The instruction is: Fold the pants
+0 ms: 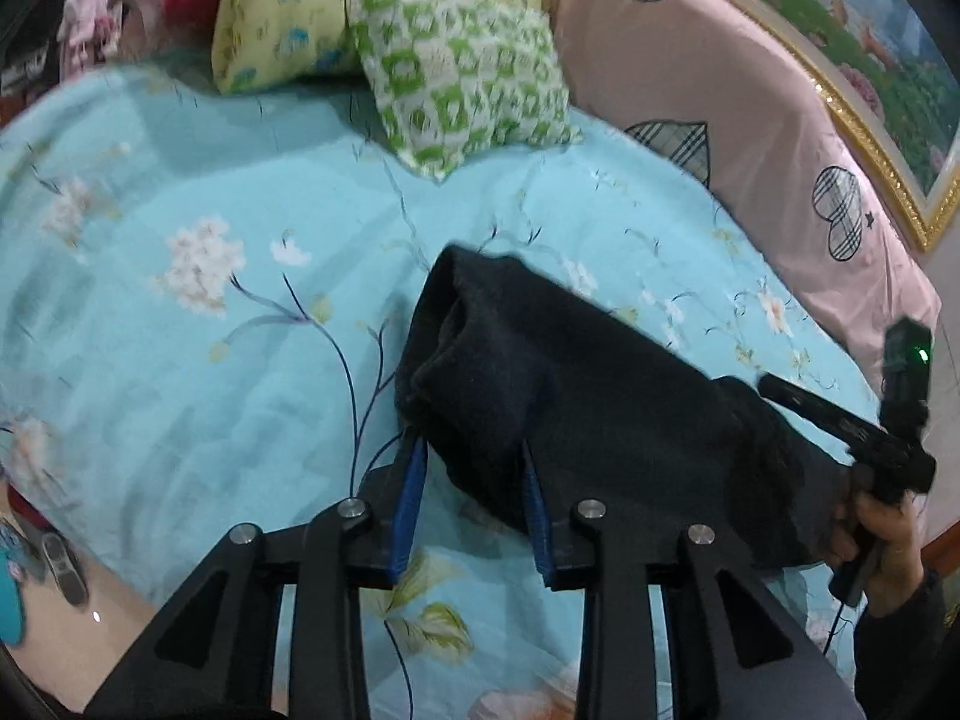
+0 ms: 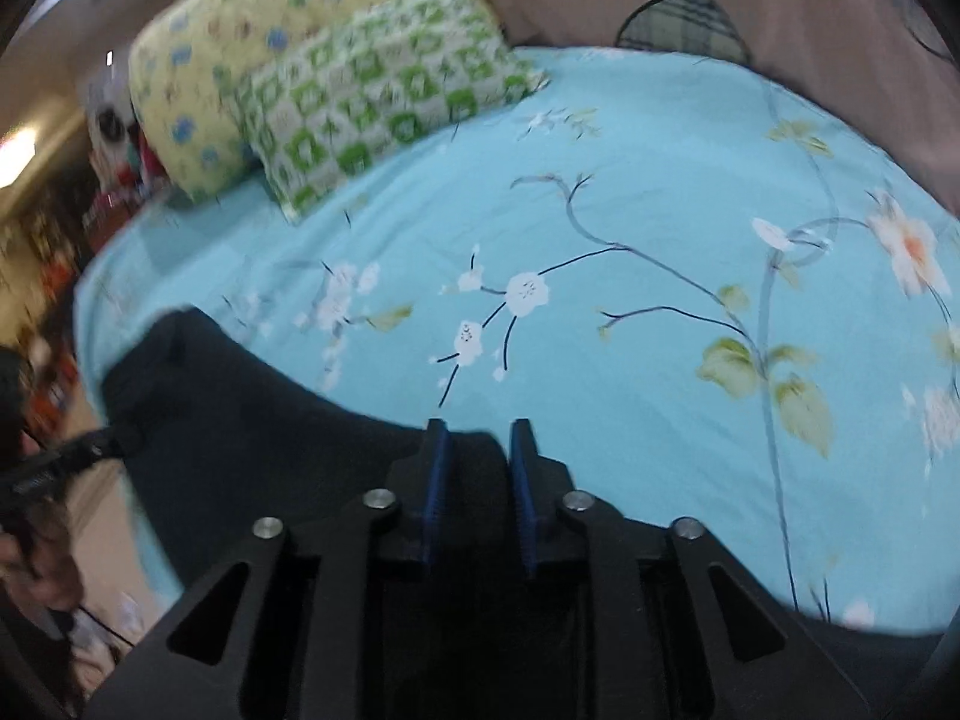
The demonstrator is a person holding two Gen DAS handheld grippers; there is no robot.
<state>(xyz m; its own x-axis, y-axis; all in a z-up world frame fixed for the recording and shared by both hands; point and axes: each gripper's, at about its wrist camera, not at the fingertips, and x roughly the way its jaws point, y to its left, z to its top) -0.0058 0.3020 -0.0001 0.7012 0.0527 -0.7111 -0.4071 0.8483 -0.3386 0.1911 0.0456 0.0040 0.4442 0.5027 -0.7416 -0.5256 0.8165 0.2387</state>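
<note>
The dark navy pants (image 1: pixel 576 396) hang stretched between my two grippers, lifted above the light blue floral bedsheet (image 1: pixel 210 330). My left gripper (image 1: pixel 471 450) is shut on one end of the pants, whose cloth bunches over its blue-padded fingertips. My right gripper (image 2: pixel 477 438) is shut on the other end of the pants (image 2: pixel 270 444), with cloth filling the gap between its jaws. The right gripper also shows at the right edge of the left wrist view (image 1: pixel 864 438), in a hand.
A green-and-white pillow (image 1: pixel 462 72) and a yellow pillow (image 1: pixel 288 6) lie at the head of the bed. A pink quilt with heart shapes (image 1: pixel 720 108) lies along the right side. A framed picture (image 1: pixel 870 60) stands behind it. Floor (image 1: pixel 72 648) shows at lower left.
</note>
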